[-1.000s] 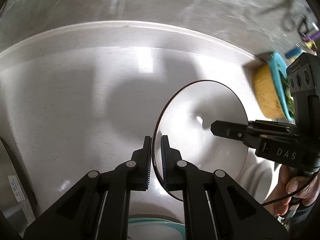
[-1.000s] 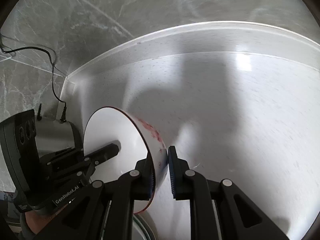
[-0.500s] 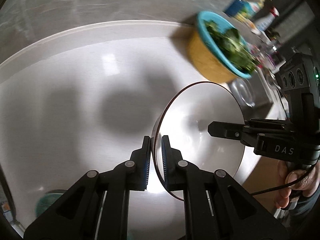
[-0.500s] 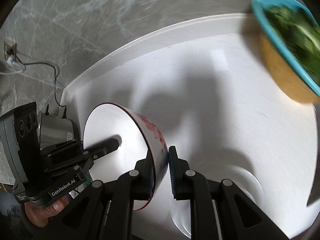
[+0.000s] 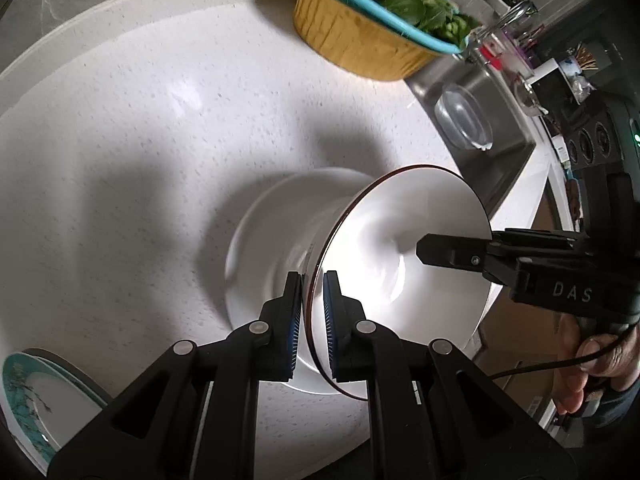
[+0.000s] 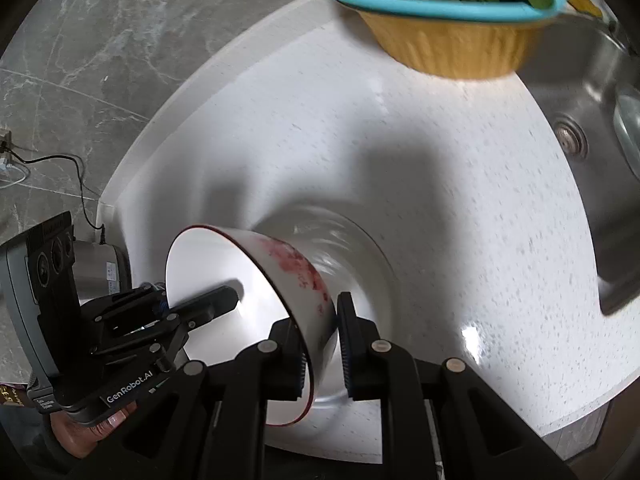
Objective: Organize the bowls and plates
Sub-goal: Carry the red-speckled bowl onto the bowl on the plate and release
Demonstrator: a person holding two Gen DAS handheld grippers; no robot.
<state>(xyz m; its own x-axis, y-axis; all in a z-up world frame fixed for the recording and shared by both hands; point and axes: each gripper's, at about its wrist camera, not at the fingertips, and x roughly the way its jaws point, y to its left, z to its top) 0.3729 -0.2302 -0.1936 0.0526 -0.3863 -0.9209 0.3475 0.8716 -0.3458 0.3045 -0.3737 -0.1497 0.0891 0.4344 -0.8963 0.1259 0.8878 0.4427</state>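
Observation:
A white bowl with a dark rim and red flower print is held off the counter by both grippers on opposite sides of its rim. My left gripper is shut on the rim nearest it. My right gripper is shut on the opposite rim, one finger inside, one outside. Under the bowl a larger white bowl sits on the white counter. A teal-rimmed plate lies at the lower left of the left wrist view.
A yellow basin with a teal colander of greens stands at the back of the counter. A steel sink with a glass dish lies to the right. A steel pot and a cable are at the left.
Both grippers carried the bowl rightward and down along the counter. The white bowl beneath, the basin of greens and the sink have come into view.

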